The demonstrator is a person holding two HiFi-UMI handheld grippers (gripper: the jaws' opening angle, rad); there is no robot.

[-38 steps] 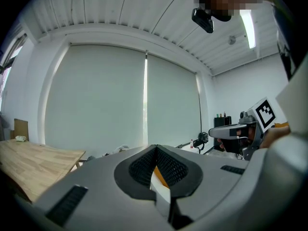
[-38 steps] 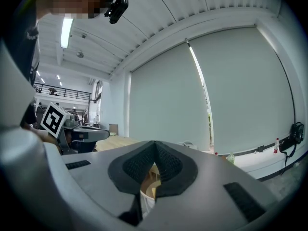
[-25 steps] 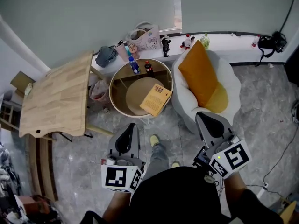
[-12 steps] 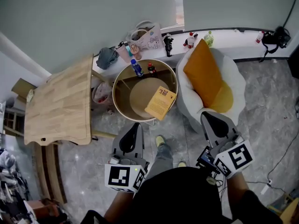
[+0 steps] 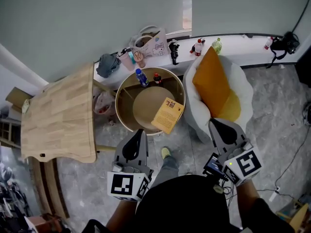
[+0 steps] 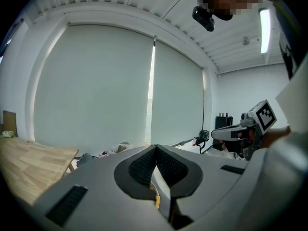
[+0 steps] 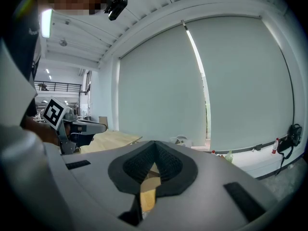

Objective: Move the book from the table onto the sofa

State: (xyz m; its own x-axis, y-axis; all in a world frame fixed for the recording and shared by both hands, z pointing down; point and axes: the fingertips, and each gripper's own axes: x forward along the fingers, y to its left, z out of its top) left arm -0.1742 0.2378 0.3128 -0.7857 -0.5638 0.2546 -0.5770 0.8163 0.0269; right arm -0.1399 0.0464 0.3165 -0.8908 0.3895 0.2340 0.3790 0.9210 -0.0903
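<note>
The book lies flat on the round table, a tray-like top with a raised rim. It sits on the side of the round table nearest the person and toward the sofa. Its near corner reaches the rim and seems to overlap it. Two bottles stand at the far edge of the round table, well apart from the book. The sofa, a white padded seat with an orange cushion, stands just beside the round table.

The left tongs are pressed together and hold nothing. The right tongs are likewise pressed together and hold nothing. Both hang short of the round table on the person's side, the left nearer its rim.

The book looks like a thin yellow paperback: probably light, with a smooth cover that could slide, and floppy enough to sag or fan open if pinched at one corner. The best hold is likely the edge or corner at the rim, where a tip can get under it. Pinching near the spine would keep the pages shut. The tongs must spread first.
</note>
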